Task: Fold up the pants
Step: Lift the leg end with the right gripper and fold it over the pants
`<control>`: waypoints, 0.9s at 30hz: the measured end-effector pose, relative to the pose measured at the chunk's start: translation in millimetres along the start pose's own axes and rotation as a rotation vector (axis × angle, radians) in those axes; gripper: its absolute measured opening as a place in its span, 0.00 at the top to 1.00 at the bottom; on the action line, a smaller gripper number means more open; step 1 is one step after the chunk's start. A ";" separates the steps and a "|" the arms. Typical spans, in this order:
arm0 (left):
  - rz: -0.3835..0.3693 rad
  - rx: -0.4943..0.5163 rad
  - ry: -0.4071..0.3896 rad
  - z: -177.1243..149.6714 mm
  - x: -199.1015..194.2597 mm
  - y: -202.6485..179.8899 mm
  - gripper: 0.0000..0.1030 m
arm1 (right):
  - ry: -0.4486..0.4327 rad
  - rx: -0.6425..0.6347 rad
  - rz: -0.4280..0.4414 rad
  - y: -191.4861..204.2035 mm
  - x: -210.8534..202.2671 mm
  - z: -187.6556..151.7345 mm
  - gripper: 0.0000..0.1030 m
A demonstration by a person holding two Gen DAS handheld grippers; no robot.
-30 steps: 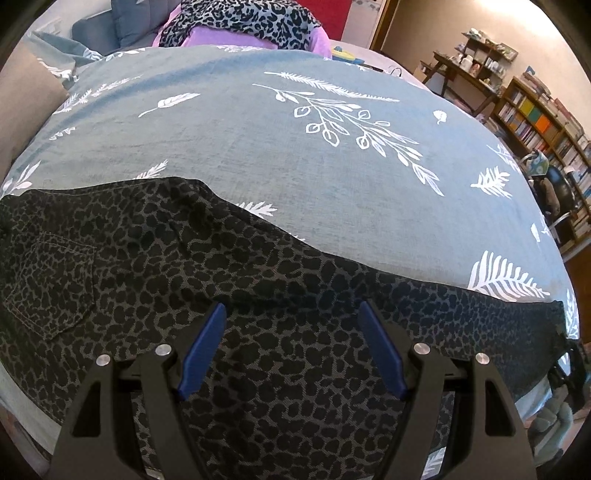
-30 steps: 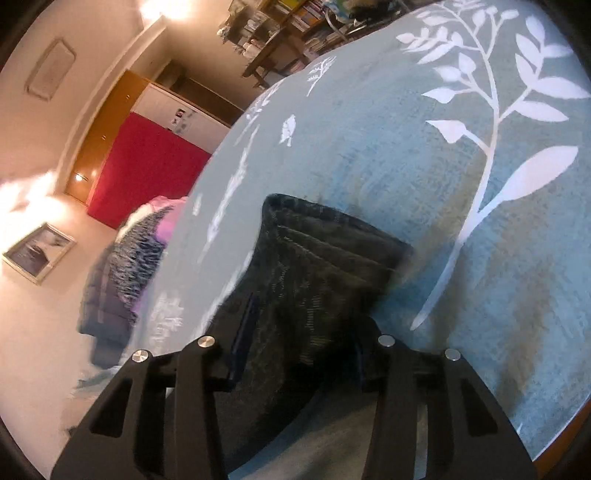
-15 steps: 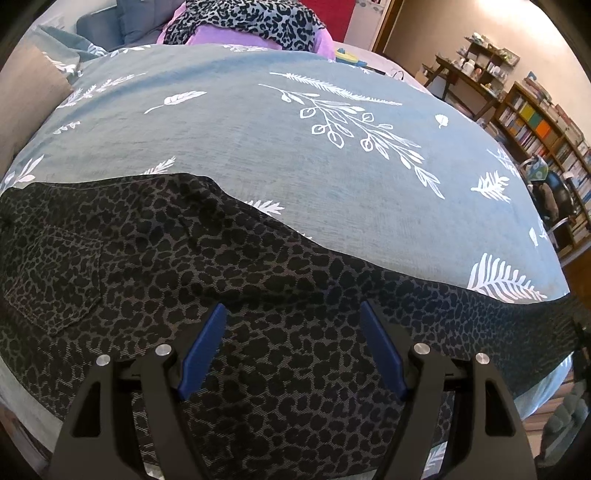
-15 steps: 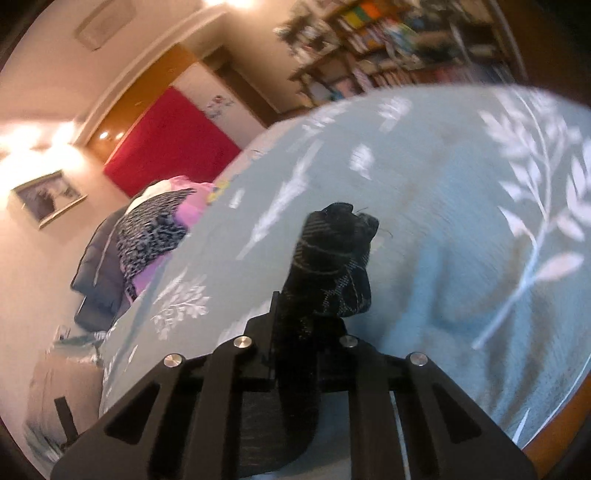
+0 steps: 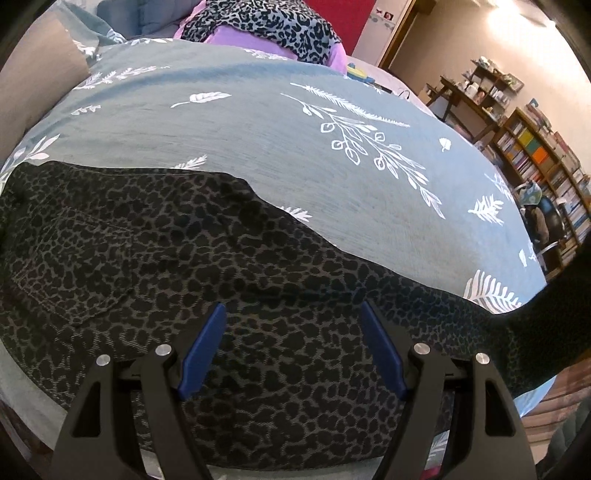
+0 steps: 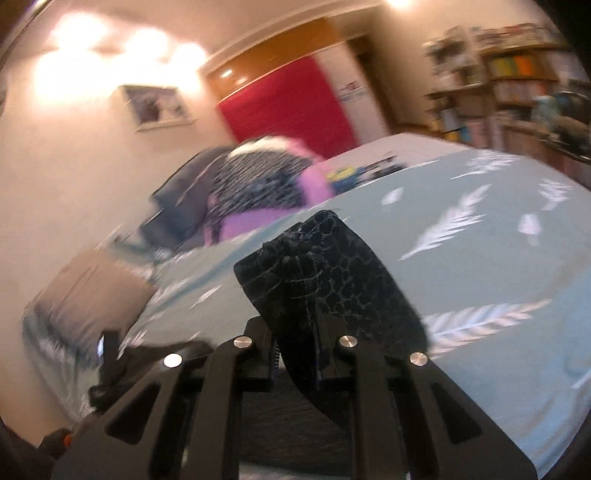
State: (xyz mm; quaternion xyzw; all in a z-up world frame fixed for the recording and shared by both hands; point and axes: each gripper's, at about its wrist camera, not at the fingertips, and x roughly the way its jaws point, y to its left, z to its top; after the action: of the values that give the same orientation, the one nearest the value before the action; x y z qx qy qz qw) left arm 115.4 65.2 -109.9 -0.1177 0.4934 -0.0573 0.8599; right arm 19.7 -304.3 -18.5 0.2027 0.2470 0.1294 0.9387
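Dark leopard-print pants (image 5: 221, 280) lie across the near side of a bed, waist and back pocket at the left, legs running right. My left gripper (image 5: 291, 328) is open, its blue pads (image 5: 201, 345) hovering over the thigh area. My right gripper (image 6: 295, 363) is shut on the leg end of the pants (image 6: 325, 273), which bunches up above the jaws, lifted off the bed. In the left wrist view the lifted leg (image 5: 546, 314) rises at the right edge.
The bed has a teal cover with white leaf prints (image 5: 295, 147). A pile of leopard and purple clothes (image 5: 266, 29) sits at its far end. Bookshelves (image 5: 535, 158) and a chair stand to the right. A beige pillow (image 6: 92, 291) lies at the left.
My right gripper closed on the pant leg end, lifted it off the bed and swung left. The leg now rises at the right of the left wrist view. My left gripper stayed open, nearly still.
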 end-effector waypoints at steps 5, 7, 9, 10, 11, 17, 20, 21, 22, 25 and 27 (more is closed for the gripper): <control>-0.023 -0.036 -0.017 -3.5 -7.8 21.9 0.28 | 0.145 -0.099 0.051 48.8 43.3 -36.6 0.88; -0.025 -0.054 -0.018 -5.0 -8.3 31.7 0.28 | 0.223 -0.137 0.040 61.2 66.9 -60.5 0.88; -0.028 -0.068 -0.012 -6.3 -6.8 38.8 0.28 | 0.301 -0.202 0.017 73.1 89.1 -90.9 0.88; -0.030 -0.072 -0.010 -7.3 -6.4 40.4 0.28 | 0.323 -0.218 0.006 75.5 96.4 -100.6 0.88; -0.036 -0.079 -0.007 -8.8 -6.3 42.8 0.28 | 0.358 -0.235 -0.003 79.6 105.4 -113.0 0.88; -0.071 -0.070 -0.001 -14.5 -12.0 44.8 0.28 | 0.436 -0.251 0.001 73.8 117.6 -140.3 0.84; -0.102 -0.065 0.014 -15.5 -10.2 37.6 0.28 | 0.454 -0.213 0.037 70.3 114.6 -137.8 0.63; -0.115 -0.063 0.022 -15.5 -9.1 33.8 0.28 | 0.453 -0.208 0.056 70.3 111.1 -136.6 0.54; -0.131 -0.060 0.031 -15.6 -7.9 30.6 0.28 | 0.450 -0.212 0.065 72.0 108.0 -135.7 0.51; -0.189 -0.050 0.072 -17.8 -1.9 18.1 0.28 | 0.458 -0.219 0.099 75.5 102.2 -136.3 0.50; -0.225 -0.050 0.105 -15.3 3.5 11.6 0.28 | 0.464 -0.212 0.123 76.9 98.9 -136.8 0.50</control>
State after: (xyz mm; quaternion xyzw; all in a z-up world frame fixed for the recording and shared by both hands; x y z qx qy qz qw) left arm 103.8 73.5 -123.2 -0.1907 0.5226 -0.1474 0.8178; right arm 21.7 -159.0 -133.9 0.0829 0.4277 0.2546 0.8634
